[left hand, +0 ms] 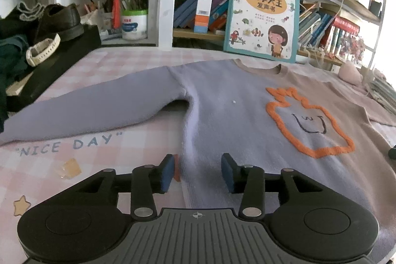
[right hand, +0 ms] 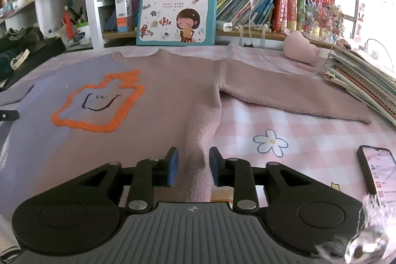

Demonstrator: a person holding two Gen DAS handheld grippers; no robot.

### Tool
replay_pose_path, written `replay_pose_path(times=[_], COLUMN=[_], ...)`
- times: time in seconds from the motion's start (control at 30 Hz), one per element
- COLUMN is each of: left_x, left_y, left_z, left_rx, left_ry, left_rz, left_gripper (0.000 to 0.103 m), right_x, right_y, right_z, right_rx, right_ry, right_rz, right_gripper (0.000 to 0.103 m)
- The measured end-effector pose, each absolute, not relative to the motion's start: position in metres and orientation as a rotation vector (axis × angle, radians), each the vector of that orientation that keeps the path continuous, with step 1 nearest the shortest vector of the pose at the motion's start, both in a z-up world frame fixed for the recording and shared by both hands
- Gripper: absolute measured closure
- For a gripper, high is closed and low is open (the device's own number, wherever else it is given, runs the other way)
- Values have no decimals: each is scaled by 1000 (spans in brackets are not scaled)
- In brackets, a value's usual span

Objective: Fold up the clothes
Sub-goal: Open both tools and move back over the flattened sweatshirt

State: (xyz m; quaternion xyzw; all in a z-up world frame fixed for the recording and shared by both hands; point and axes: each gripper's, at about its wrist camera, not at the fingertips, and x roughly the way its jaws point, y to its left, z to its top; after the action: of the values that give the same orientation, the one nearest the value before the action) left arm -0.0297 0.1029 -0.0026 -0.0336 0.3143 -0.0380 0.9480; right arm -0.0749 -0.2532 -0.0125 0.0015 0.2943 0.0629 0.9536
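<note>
The left gripper (left hand: 198,171) is spread wide, its blue pads straddling the left side edge of the sweater (left hand: 237,115) near the hem, with nothing pinched. The right gripper (right hand: 193,168) is also parted, though more narrowly, and a raised ridge of pink knit at the sweater's right side edge runs up between its pads; whether the pads touch the cloth cannot be told. The sweater lies face up and flat on the pink checked tablecloth (right hand: 309,140), neck toward the bookshelf (right hand: 247,34), both sleeves out to the sides, an orange outlined motif (right hand: 99,103) on the chest. It looks like a soft, fuzzy, fairly thick knit: light, limp and likely to sag and stretch when lifted, but not slippery. Taking it at the two lower side edges, pinching through both layers, would probably carry the hem evenly toward the collar. A phone (right hand: 378,170) lies near the right edge.
</note>
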Motion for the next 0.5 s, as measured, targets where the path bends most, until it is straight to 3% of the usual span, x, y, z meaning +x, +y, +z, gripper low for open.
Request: replay_pose_path(times=[0.13, 0.2, 0.3, 0.5], left_x=[-37, -41, -46, -57], left_y=[99, 96, 91, 88], left_z=[3, 5, 6, 7], left_rx=[-58, -52, -37, -19], left_ry=[620, 613, 609, 609], left_rz=[-79, -81, -76, -65], left_gripper=[44, 31, 22, 15], right_x=[-78, -81, -84, -90], right_y=[-249, -247, -243, -231], right_z=[-11, -10, -7, -4], right_rx=[-1, -4, -15, -42], right_ry=[588, 582, 569, 554], right_rz=[142, 150, 164, 202], right_gripper=[57, 42, 25, 14])
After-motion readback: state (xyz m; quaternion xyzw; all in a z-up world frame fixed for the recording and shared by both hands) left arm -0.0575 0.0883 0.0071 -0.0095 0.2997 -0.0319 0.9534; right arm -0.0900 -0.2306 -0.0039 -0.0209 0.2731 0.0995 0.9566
